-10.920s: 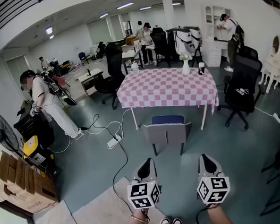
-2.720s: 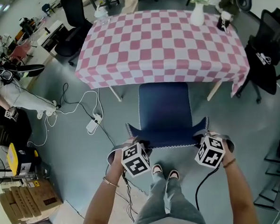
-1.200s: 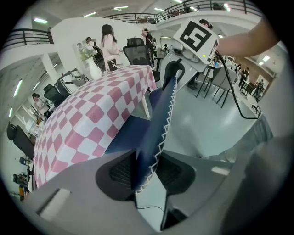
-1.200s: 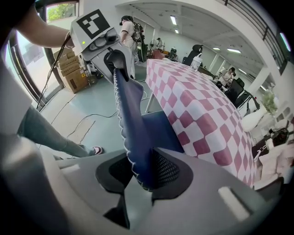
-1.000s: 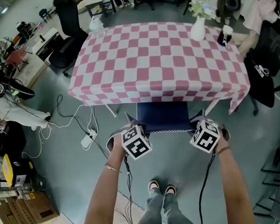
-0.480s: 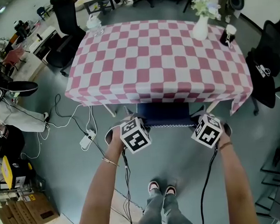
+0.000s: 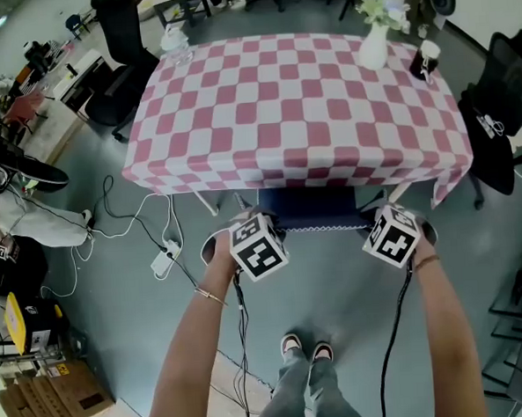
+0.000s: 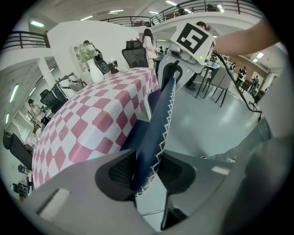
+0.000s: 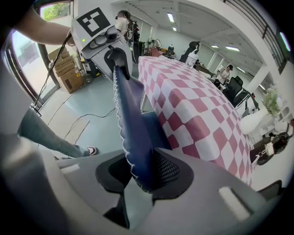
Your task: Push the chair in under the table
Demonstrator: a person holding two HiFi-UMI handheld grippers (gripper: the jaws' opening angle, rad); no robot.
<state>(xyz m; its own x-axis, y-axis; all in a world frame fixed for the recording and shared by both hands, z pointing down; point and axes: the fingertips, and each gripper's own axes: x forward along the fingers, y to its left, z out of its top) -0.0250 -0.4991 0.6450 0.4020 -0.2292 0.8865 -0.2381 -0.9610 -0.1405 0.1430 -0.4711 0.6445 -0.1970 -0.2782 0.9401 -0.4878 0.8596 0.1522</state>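
checked-cloth table [image 7: 299,104]: vase [image 7: 374,48], small dark item [image 7: 427,61] | floor [image 7: 84,205]: white power strip [image 7: 162,260]

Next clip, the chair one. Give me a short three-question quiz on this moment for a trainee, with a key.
1. True or false: the seat of the chair is mostly hidden under the checked table.
2. What is clamped in the right hand-held gripper?
3. What stands near the table's far right corner? A) a laptop B) a white vase with flowers C) a stack of plates
Key: 1 true; 2 the chair's blue backrest, at its end; 3 B.
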